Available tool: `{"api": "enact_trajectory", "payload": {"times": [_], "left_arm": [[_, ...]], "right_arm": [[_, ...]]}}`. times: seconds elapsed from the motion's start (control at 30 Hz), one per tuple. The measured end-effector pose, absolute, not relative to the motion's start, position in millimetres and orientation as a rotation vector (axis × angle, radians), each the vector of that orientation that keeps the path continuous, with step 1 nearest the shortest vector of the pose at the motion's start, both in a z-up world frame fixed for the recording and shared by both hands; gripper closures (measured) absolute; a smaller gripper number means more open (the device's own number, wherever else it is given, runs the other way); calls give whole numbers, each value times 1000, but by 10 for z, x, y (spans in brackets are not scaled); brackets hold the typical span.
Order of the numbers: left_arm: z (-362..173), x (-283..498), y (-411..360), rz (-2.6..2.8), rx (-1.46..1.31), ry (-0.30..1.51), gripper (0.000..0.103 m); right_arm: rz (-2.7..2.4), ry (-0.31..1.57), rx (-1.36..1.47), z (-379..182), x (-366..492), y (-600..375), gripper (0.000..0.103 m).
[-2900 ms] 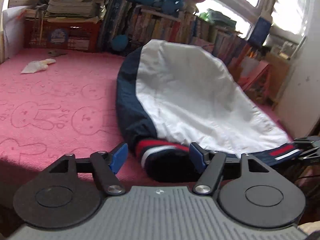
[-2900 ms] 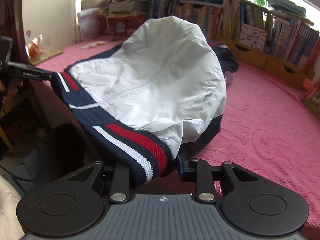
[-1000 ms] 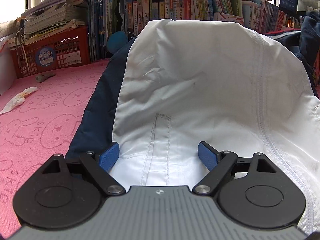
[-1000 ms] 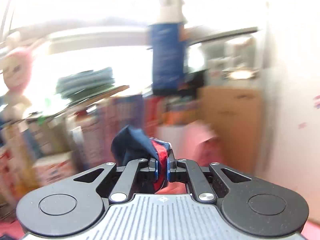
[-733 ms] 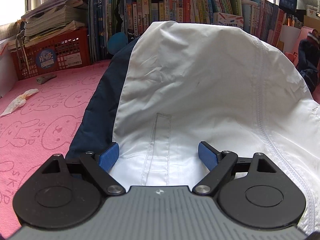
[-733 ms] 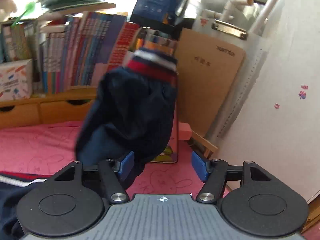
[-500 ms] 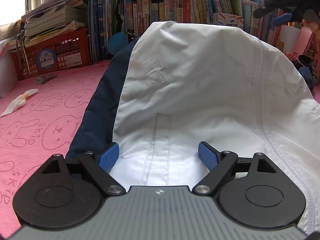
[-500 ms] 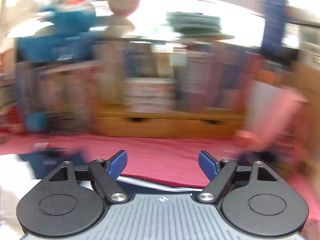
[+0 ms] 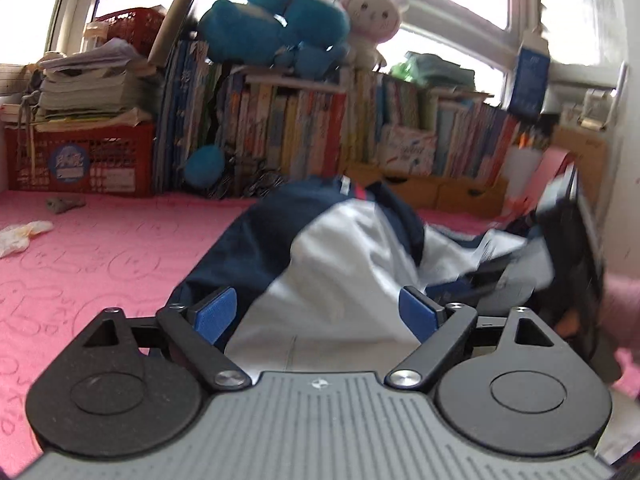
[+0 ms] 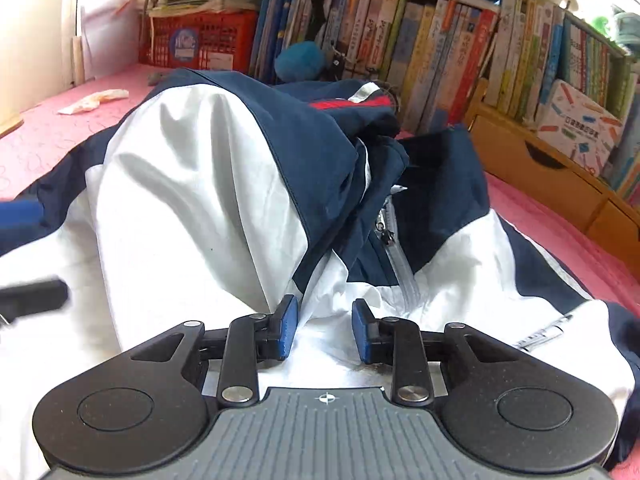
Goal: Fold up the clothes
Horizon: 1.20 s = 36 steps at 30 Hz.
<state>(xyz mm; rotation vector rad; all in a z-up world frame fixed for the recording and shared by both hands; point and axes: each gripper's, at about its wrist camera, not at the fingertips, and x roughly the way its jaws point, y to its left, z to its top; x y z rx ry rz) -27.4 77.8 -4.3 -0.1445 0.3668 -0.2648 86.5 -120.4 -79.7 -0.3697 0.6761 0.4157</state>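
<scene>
A white and navy jacket (image 9: 332, 264) lies on the pink bunny-print cover (image 9: 100, 256). One sleeve (image 10: 224, 168) is folded across its front, the red-and-white striped cuff (image 10: 348, 104) at the far end, beside the zipper (image 10: 390, 240). My left gripper (image 9: 316, 312) hangs just over the near white part, jaws opening wide, nothing gripped. My right gripper (image 10: 325, 328) hovers low above the white fabric near the zipper. Its jaws are closing, with a gap still between the pads and only the fabric underneath showing there. The right gripper (image 9: 560, 248) appears blurred in the left wrist view.
A shelf of books (image 9: 320, 132) with plush toys (image 9: 276, 28) on top runs along the back. A red crate (image 9: 80, 156) with stacked papers stands at the back left. A crumpled tissue (image 9: 20, 236) lies on the cover. Wooden drawers (image 10: 552, 168) sit at the right.
The right gripper let go of the striped cuff, and the sleeve dropped across the jacket. It then swung down over the jacket. The left gripper lifted and tilted up.
</scene>
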Motion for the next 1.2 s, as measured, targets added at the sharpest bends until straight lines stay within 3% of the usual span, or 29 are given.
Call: {"api": "enact_trajectory", "payload": {"times": [0.17, 0.37, 0.43, 0.47, 0.5, 0.57, 0.7, 0.83, 0.93, 1.03, 1.2], "left_arm": [[453, 505, 546, -303, -103, 372, 0], [82, 1942, 44, -145, -89, 770, 3], [-108, 2106, -56, -103, -46, 844, 29], [-134, 2099, -69, -91, -29, 837, 65], [-137, 2089, -59, -78, -24, 828, 85], [11, 2061, 90, -48, -78, 798, 98], [743, 2055, 680, 53, -190, 637, 98], [1721, 1780, 1465, 178, -261, 338, 99], [2104, 1594, 2013, 278, -245, 183, 98], [2112, 1614, 2490, 426, -171, 163, 98], [1367, 1907, 3263, 642, -127, 346, 97]], "right_arm": [[361, 527, -458, -960, 510, -1254, 71], [343, 501, -510, -966, 474, -1184, 72], [354, 514, -478, -947, 529, -1212, 71], [359, 519, -463, -934, 544, -1224, 71], [362, 523, -453, -930, 558, -1233, 71], [365, 526, -442, -927, 571, -1245, 71], [364, 522, -442, -928, 559, -1250, 71], [364, 511, -397, -901, 549, -1312, 61], [361, 496, -354, -866, 525, -1363, 53], [358, 469, -339, -829, 502, -1388, 42], [401, 464, -218, -631, 505, -1560, 32]]}}
